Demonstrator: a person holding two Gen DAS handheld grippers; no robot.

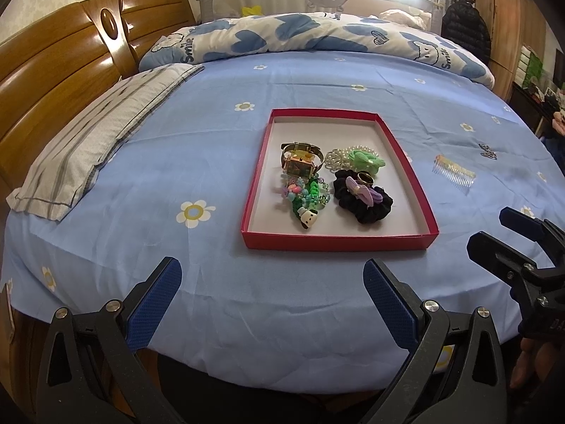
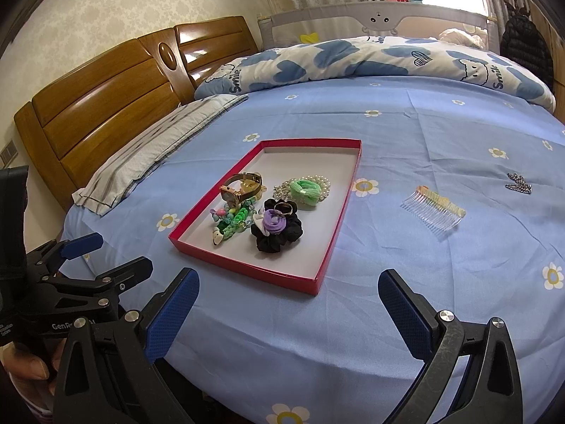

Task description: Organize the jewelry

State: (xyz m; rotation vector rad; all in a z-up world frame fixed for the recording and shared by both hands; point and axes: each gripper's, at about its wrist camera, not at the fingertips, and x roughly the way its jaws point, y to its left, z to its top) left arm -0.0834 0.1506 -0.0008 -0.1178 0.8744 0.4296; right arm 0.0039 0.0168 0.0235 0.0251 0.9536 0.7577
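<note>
Comb lies on the bed at three o'clock of the red box, light and brittle. We hold both grippers wide-jawed, empty; we'd pinch its spine, not teeth.

My jaws faced with rough blue rubbery pads, matt creased cotton bedsheet, glossy varnished wooden headboard, matt red card box, clear plastic comb, shiny metal watch, black cloth scrunchie
</note>
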